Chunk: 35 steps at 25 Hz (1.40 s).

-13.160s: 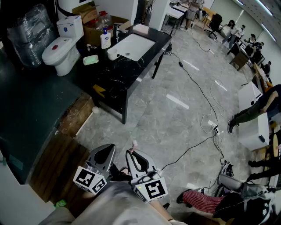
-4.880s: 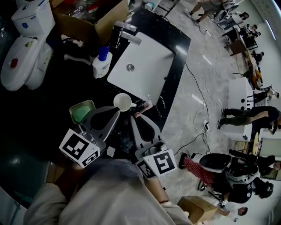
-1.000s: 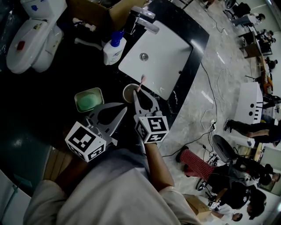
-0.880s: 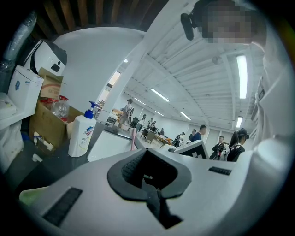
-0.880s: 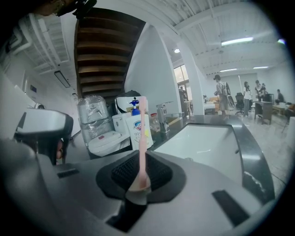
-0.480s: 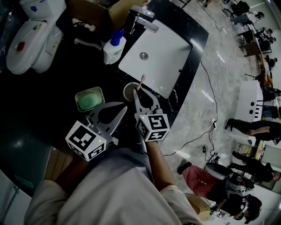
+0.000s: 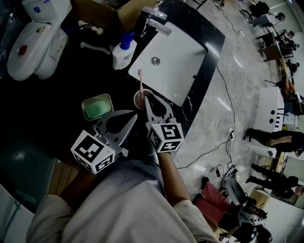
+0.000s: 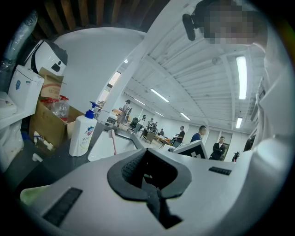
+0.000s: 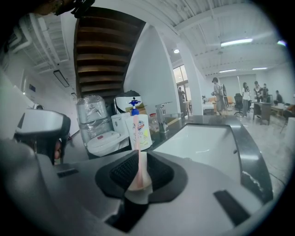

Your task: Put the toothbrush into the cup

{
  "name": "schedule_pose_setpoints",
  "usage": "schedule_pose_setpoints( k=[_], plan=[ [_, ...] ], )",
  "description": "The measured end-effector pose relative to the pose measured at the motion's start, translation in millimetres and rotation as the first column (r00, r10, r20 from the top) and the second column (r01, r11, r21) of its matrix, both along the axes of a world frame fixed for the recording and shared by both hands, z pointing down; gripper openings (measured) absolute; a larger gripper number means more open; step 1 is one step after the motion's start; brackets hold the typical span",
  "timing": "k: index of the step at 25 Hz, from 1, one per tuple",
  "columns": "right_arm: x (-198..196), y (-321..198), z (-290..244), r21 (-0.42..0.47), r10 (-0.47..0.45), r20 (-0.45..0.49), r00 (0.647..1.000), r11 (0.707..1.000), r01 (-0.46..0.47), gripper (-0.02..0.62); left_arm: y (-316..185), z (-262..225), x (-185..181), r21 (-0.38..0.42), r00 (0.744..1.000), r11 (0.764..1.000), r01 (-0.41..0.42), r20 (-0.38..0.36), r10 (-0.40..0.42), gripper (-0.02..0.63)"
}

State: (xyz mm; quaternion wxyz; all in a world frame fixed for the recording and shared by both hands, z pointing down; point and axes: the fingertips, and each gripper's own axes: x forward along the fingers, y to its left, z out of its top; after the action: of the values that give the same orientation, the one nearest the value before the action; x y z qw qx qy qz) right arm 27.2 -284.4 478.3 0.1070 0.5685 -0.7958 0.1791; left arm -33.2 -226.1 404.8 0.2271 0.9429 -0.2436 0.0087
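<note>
A pink toothbrush point(image 7: 140, 81) stands in the white cup point(image 7: 138, 98) on the black counter, leaning toward the upper left. My right gripper point(image 7: 148, 97) sits just behind the cup, jaws slightly apart and holding nothing. In the right gripper view the toothbrush point(image 9: 137, 147) rises from the cup point(image 9: 138, 179) between the dark pads of the right gripper point(image 9: 138, 184). My left gripper point(image 7: 135, 116) hovers shut and empty to the cup's lower left. In the left gripper view the toothbrush point(image 8: 113, 142) shows beyond the closed left gripper point(image 8: 152, 189).
A white sink basin point(image 7: 168, 57) with a faucet point(image 7: 154, 21) lies just beyond the cup. A soap bottle point(image 7: 122, 51) and a green soap dish point(image 7: 96, 107) stand to the left. A toilet point(image 7: 33, 33) and a cardboard box point(image 7: 102, 12) are farther back. People stand on the floor at right.
The toothbrush left the right gripper's jaws and now stands in the cup, its head swung from upper right to upper left. Both grippers have barely moved.
</note>
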Motion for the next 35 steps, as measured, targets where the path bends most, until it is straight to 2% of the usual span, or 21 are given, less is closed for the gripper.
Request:
schedule_pose_setpoints(
  k=[19,24,35],
  plan=[
    [14.5,17.0,-25.1,0.045,0.022,0.049,0.999,0.999,-0.025,0.038,4.8,-0.4,10.6,0.000,0.999,0.999,-0.035,0.000,0.035,0.009],
    [17.5,26.7,-38.5,0.070,0.025,0.083,0.996,0.997,-0.031,0.031,5.6,-1.3,14.2,0.025,0.999,0.999,-0.038,0.023,0.037,0.009],
    [5.8,45.5,-76.1,0.120,-0.013,0.117,0.993,0.993,-0.001,0.009,4.2,-3.9,19.4,0.004,0.999,0.999,-0.048,0.008,0.048,0.009]
  ],
)
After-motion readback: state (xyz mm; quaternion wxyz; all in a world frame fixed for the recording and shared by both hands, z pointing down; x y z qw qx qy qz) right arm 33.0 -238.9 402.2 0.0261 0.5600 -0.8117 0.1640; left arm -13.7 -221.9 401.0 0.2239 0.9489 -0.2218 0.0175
